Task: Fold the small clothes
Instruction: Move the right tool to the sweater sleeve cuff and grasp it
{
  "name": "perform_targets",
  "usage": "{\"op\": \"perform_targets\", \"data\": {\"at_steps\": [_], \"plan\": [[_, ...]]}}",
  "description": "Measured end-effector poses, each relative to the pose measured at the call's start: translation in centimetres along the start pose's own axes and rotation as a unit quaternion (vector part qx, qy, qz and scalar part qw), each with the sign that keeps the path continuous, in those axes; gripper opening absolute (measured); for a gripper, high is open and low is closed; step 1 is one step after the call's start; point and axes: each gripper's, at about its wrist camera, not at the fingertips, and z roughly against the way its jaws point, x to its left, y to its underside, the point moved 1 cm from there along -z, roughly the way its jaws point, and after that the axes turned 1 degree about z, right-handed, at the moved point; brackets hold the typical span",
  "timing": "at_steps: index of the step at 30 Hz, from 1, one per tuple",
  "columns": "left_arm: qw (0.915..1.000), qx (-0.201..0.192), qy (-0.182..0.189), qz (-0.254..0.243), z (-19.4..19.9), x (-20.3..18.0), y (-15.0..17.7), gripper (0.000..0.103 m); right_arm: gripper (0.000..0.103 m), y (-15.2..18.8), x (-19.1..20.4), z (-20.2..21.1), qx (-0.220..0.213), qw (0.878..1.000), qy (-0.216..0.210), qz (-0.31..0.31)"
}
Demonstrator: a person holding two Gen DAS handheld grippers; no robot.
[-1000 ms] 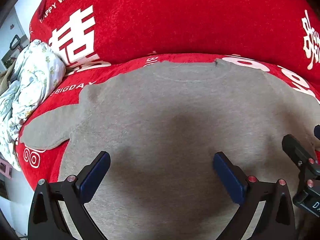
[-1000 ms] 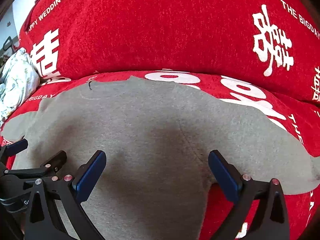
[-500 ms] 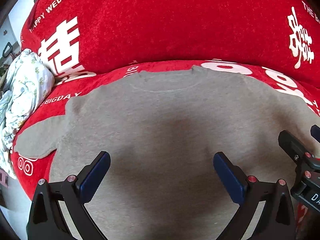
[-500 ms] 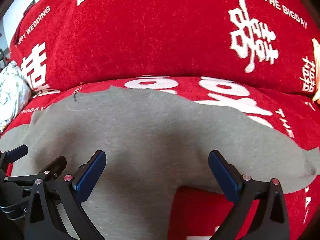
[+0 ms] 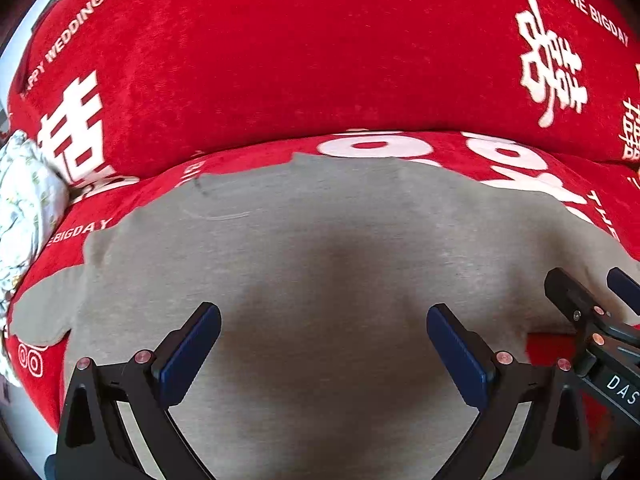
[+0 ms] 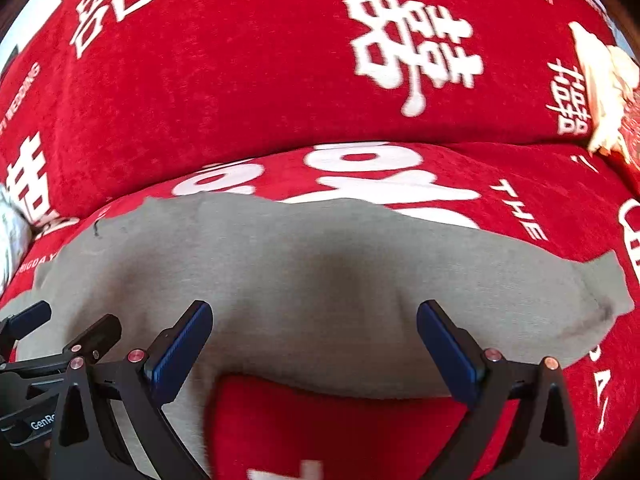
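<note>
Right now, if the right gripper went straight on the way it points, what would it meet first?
Most likely the grey shirt: the open right gripper points at its sleeve spread on the red sofa cover. Beyond it rises the backrest, though depth is unclear.

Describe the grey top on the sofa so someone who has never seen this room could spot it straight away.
Find the red plush sofa cover with white lettering. Spread flat on its seat lies the plain grey knit top, sleeves out to each side. Unlike the crumpled white floral cloth at the left end, it is smooth, unpatterned and grey.
</note>
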Motion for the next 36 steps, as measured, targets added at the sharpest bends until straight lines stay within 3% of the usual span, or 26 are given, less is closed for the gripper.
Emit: {"op": "perform_targets", "data": {"at_steps": [22, 36], "plan": [[0.9979, 0.001, 0.042, -0.048, -0.3, -8.6, -1.6, 0.103, 0.102, -0.1, -8.6, 0.9, -0.013, 0.997, 0.055, -0.061], [0.9947, -0.002, 0.063, -0.081, 0.0, -13.6, -1.7, 0.103, 0.102, 0.1, -15.7, 1.8, -0.013, 0.986, 0.083, -0.144]]}}
